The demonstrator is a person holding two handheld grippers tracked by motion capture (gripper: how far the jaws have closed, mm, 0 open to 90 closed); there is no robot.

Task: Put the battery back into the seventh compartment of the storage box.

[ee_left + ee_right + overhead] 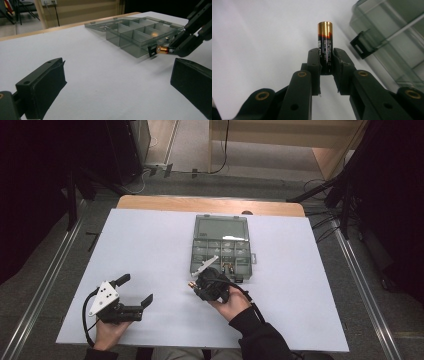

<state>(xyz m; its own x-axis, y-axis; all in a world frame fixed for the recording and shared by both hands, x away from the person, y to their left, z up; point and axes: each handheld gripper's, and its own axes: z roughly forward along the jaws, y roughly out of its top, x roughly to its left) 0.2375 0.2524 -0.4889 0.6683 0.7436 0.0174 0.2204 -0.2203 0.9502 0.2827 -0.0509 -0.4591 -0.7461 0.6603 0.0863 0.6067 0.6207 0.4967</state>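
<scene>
Right now my right gripper [326,62] is pinching a battery [325,42] by its black lower half, one jaw on either side of the cell. From the right gripper view I read it clearly: a slim cylinder, copper-gold band at the free end, black body below with fine pale print that is too small for me to make out. The gold end sticks out beyond the jaw tips. In the left gripper view the same battery [163,49] lies nearly level, its gold end pointing at the black latch [151,51] on the near wall of the compartment box [140,35], just beside it; I cannot tell whether they touch.

That box is smoky clear plastic, divided into small compartments, with its lid folded back flat on the far side. In the high view it sits on the white table [150,245] near the middle, and the right gripper [194,285] hovers off its near left corner.

My left gripper [136,290] rests low at the table's near left, jaws spread wide and holding nothing, well apart from the box.
</scene>
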